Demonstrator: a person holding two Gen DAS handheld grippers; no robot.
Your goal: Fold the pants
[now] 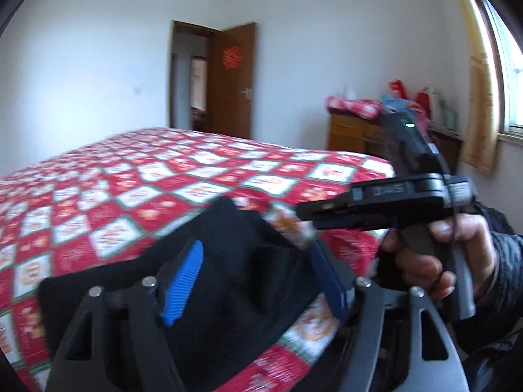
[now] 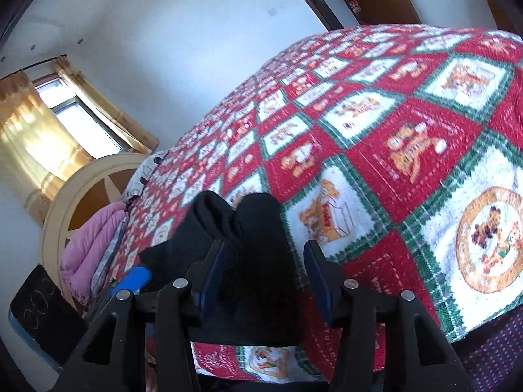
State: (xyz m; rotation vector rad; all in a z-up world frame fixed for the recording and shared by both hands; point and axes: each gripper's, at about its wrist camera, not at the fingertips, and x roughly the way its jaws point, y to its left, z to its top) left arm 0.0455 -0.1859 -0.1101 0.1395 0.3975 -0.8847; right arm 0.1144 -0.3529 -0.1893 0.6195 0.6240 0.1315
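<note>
Black pants (image 1: pixel 225 261) lie bunched at the near edge of the quilt (image 1: pixel 130 176). Your left gripper (image 1: pixel 258 281) stands open over them; right gripper (image 2: pixel 264 274) also open w/ cloth between, unpinched. Spread flat before folding.

We see our black-framed left gripper (image 1: pixel 258 281) with ribbed blue pads (image 1: pixel 183 282), silver screws beside them, and a dark quilted sleeve (image 1: pixel 505 261).

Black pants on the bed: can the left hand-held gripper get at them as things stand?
Probably yes. The left hand-held gripper is open with the black pants lying between its pads on the quilt; nothing blocks it. The right hand-held gripper sits off to one side.
</note>
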